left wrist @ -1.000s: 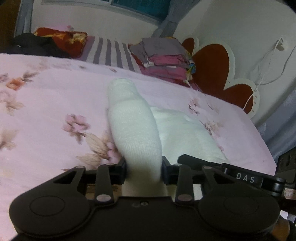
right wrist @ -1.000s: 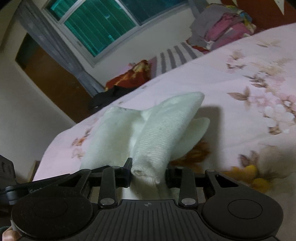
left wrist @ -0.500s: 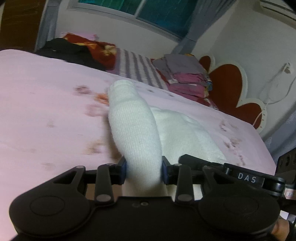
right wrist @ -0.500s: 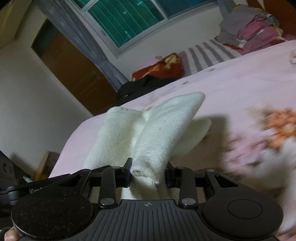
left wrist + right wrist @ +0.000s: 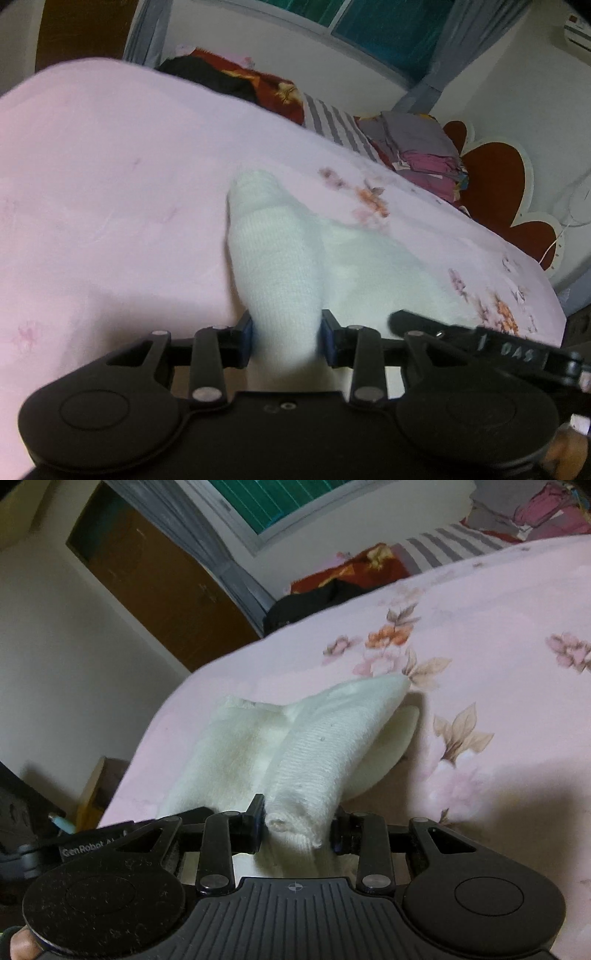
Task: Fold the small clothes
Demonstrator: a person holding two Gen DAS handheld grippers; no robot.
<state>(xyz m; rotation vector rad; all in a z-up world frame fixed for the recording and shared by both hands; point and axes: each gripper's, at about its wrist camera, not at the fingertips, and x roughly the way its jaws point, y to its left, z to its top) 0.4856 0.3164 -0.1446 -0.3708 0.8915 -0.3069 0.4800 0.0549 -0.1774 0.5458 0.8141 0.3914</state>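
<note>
A small white knit garment (image 5: pixel 277 266) hangs between my two grippers above the pink floral bedsheet (image 5: pixel 110 184). My left gripper (image 5: pixel 286 341) is shut on one bunched end of it, blue pads pressing both sides. In the right wrist view the same white garment (image 5: pixel 314 753) shows a ribbed edge, and my right gripper (image 5: pixel 297 825) is shut on that end. The cloth between the two grips sags in a soft fold. The right gripper's arm (image 5: pixel 480 343) shows at the lower right of the left wrist view.
At the head of the bed lie a stack of folded clothes (image 5: pixel 421 147), a striped pillow (image 5: pixel 332 122) and a red and black heap (image 5: pixel 236 81). A red heart-shaped headboard (image 5: pixel 495 177) stands behind. A brown door (image 5: pixel 147 590) and the bed's edge (image 5: pixel 155 731) are at the left.
Both grippers have carried the white garment sideways across the bed toward its left edge. The grips on the cloth look the same.
</note>
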